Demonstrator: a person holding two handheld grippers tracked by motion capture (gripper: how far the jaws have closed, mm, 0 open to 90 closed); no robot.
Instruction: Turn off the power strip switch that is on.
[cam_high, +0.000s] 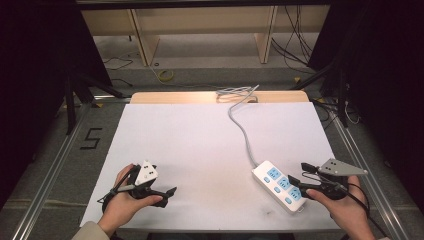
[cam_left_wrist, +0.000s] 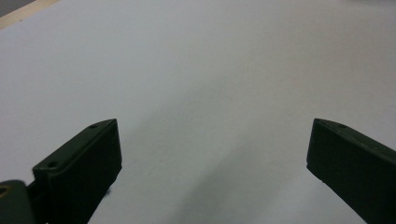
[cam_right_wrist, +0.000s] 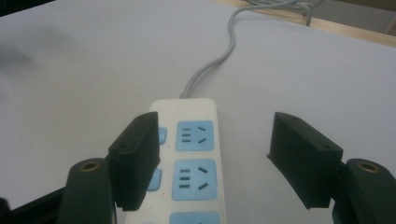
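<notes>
A white sheet (cam_high: 200, 150) covers the wooden table (cam_high: 165, 97), whose bare top shows just along the far edge. On the sheet's near right lies a white power strip (cam_high: 278, 186) with blue sockets, its near end hidden beneath the right gripper (cam_high: 298, 172); its grey cord (cam_high: 242, 131) runs off the far edge. That gripper's jaws stand spread, holding nothing, one above the strip, the other beside it. The left gripper (cam_high: 170, 194), near left, is also spread and empty.

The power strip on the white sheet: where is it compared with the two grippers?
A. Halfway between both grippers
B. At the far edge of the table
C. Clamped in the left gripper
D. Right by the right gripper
D: the power strip lies under the open right gripper, while the left gripper holds nothing.
</notes>
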